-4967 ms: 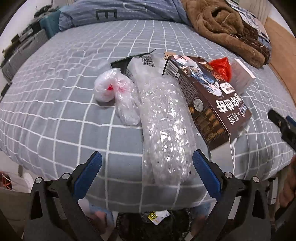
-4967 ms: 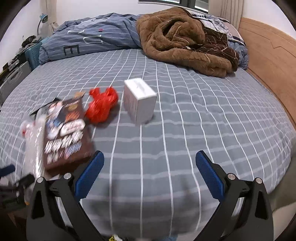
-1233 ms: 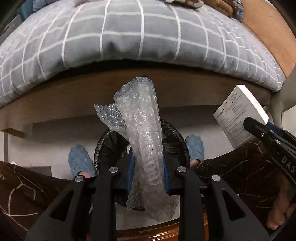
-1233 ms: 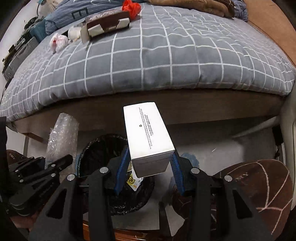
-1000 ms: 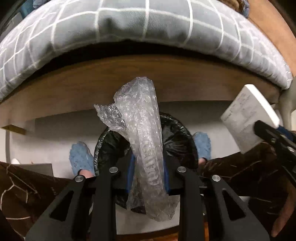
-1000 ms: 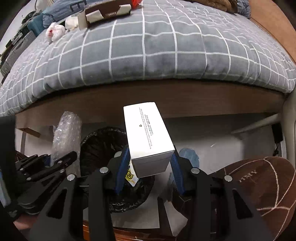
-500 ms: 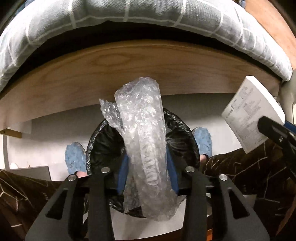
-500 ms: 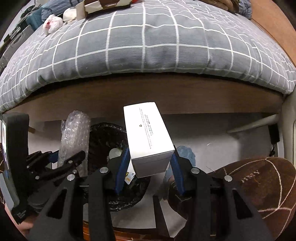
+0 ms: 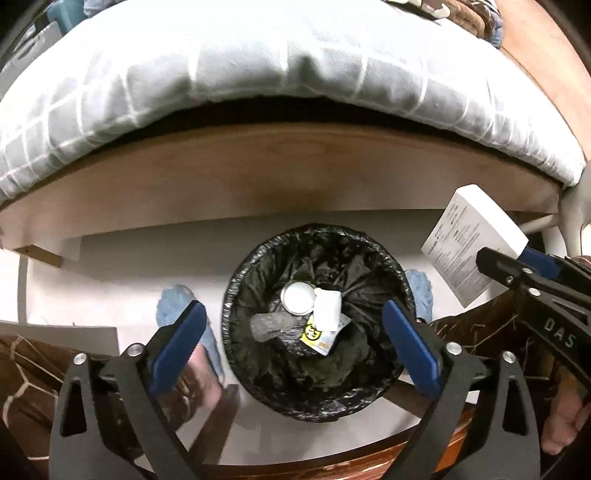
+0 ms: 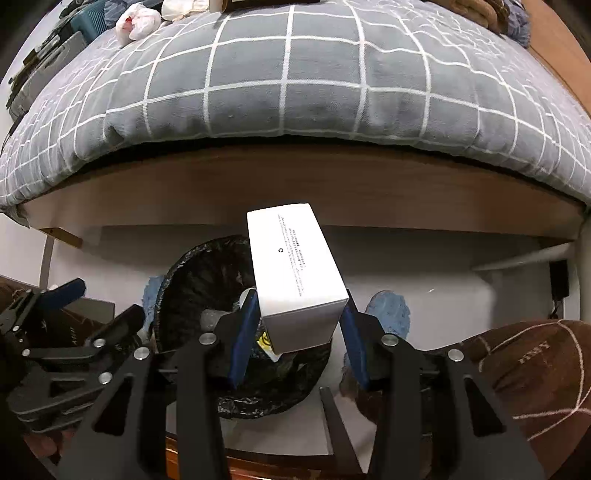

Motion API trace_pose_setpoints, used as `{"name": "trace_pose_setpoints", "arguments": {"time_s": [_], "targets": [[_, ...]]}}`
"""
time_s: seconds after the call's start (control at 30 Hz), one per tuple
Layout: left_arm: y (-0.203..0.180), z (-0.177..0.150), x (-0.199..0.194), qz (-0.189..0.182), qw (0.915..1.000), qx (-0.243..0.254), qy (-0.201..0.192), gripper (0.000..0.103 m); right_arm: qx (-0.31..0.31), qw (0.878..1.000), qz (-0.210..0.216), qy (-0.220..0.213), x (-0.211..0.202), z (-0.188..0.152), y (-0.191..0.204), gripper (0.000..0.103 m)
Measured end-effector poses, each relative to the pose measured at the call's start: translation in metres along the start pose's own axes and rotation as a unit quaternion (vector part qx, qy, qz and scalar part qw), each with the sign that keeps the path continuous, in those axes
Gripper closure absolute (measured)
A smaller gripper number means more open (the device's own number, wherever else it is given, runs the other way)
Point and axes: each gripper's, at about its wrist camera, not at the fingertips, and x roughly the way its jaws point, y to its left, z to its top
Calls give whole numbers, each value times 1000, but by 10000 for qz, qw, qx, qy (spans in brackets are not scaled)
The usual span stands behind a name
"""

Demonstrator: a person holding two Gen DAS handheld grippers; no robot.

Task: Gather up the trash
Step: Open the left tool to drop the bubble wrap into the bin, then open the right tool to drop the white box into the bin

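- The left gripper (image 9: 291, 341) stands wide over the bin (image 9: 388, 397); its jaws have just been opening and nothing is between them.
- Only the left view looks into the bin: a round lid (image 9: 297, 298), a white piece (image 9: 327, 309) and a yellow wrapper (image 9: 317, 334) lie at the bottom.
- The right gripper (image 10: 297, 338) clamps the white box (image 10: 293, 269) above the bin's (image 10: 177, 269) right edge.
- Only the right view shows the bed (image 10: 280, 85) top, where a white bag (image 10: 138, 22) lies.
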Motion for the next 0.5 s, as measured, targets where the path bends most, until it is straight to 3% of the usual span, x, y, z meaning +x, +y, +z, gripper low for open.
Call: {"name": "trace_pose_setpoints", "arguments": {"time_s": [0.17, 0.5], "targets": [[13, 4, -15, -99, 9999, -27, 13, 6, -60, 9998, 139, 118, 7, 2, 13, 61], [47, 4, -27, 72, 9996, -239, 108, 6, -307, 9989, 220, 275, 17, -4, 50, 61]]}}
